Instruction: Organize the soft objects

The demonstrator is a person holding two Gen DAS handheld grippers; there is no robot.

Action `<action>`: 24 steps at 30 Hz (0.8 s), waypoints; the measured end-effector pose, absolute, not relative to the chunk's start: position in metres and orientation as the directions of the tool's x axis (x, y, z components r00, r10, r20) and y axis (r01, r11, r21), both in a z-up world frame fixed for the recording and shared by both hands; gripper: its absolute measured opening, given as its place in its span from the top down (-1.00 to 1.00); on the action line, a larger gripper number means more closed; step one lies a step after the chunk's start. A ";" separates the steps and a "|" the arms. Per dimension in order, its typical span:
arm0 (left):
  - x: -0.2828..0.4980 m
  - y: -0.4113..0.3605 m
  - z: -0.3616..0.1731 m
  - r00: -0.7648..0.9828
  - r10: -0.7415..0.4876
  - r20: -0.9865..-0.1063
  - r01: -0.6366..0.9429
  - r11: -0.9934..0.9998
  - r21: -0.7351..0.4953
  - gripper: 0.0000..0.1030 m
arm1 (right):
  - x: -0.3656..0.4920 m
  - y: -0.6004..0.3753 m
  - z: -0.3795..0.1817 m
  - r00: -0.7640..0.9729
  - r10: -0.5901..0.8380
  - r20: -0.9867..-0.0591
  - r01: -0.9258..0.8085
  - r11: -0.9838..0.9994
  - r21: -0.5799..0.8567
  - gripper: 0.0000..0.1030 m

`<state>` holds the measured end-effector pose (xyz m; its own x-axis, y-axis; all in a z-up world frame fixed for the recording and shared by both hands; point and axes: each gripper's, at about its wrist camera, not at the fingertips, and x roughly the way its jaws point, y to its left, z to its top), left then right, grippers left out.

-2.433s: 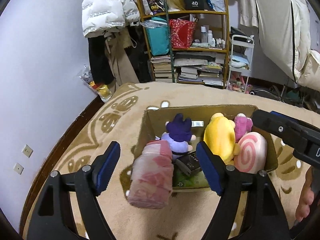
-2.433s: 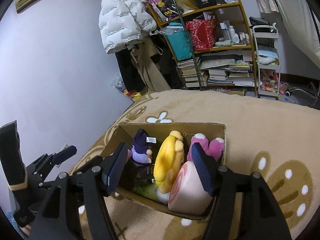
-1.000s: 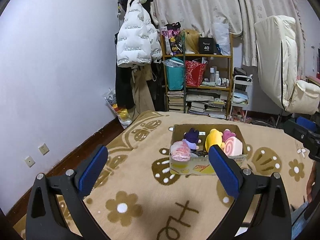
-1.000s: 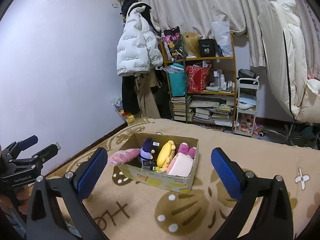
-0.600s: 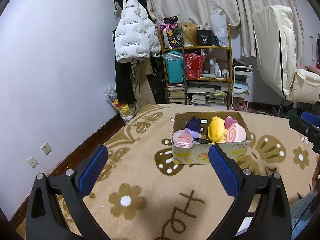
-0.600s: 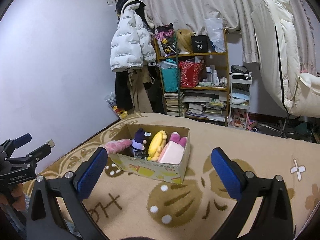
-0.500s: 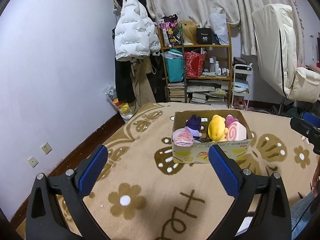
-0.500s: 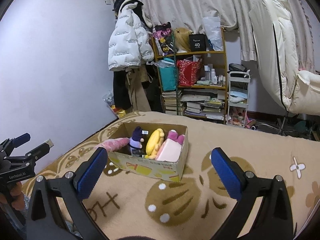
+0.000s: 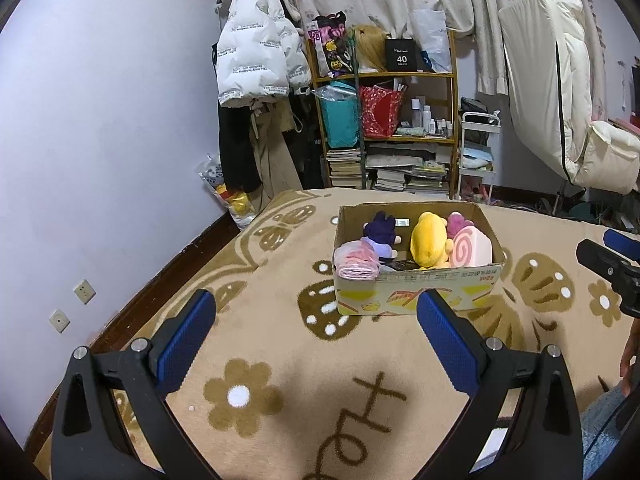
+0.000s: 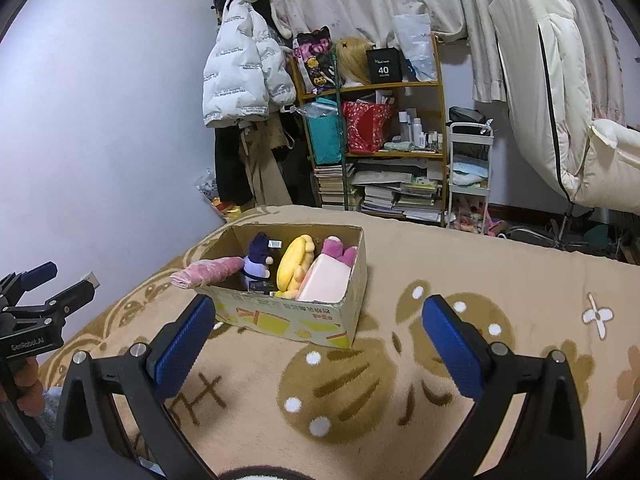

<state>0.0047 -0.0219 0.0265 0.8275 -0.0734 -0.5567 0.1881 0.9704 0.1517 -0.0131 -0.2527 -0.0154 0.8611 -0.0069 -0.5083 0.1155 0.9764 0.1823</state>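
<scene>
A cardboard box (image 9: 416, 296) stands on the beige patterned carpet and holds several soft toys: a pink rolled cloth (image 9: 356, 262) hanging over its near left corner, a purple plush (image 9: 380, 234), a yellow plush (image 9: 429, 240) and a pink swirl-roll cushion (image 9: 470, 251). The box (image 10: 296, 318) and the pink cloth (image 10: 208, 274) also show in the right wrist view. My left gripper (image 9: 316, 336) is open and empty, well back from the box. My right gripper (image 10: 320, 340) is open and empty, also back from it.
A wooden shelf (image 9: 384, 128) with books, bags and bottles stands at the far wall, a white jacket (image 9: 256, 60) hangs to its left and a white trolley (image 9: 478, 152) to its right. A cream recliner (image 9: 568, 128) is at the right.
Both grippers have drawn far back from the box since 2.4 s ago; the pink rolled cloth stays on the box's corner. Over the last half second they have barely moved.
</scene>
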 end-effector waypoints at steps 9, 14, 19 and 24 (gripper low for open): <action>0.007 -0.022 0.024 0.832 -0.057 -0.552 0.172 0.972 0.158 -0.94 | -0.012 -0.253 -0.015 0.862 -0.021 -0.506 0.122 0.978 0.167 -1.00; 0.008 -0.020 0.025 0.829 -0.055 -0.557 0.168 0.974 0.155 -0.94 | -0.012 -0.254 -0.015 0.863 -0.020 -0.504 0.120 0.979 0.167 -1.00; 0.009 -0.019 0.023 0.820 -0.052 -0.571 0.171 0.973 0.157 -0.94 | -0.012 -0.255 -0.015 0.863 -0.019 -0.504 0.121 0.978 0.170 -1.00; 0.007 -0.019 0.024 0.826 -0.047 -0.562 0.163 0.974 0.158 -0.94 | -0.014 -0.255 -0.014 0.866 -0.024 -0.499 0.126 0.977 0.171 -1.00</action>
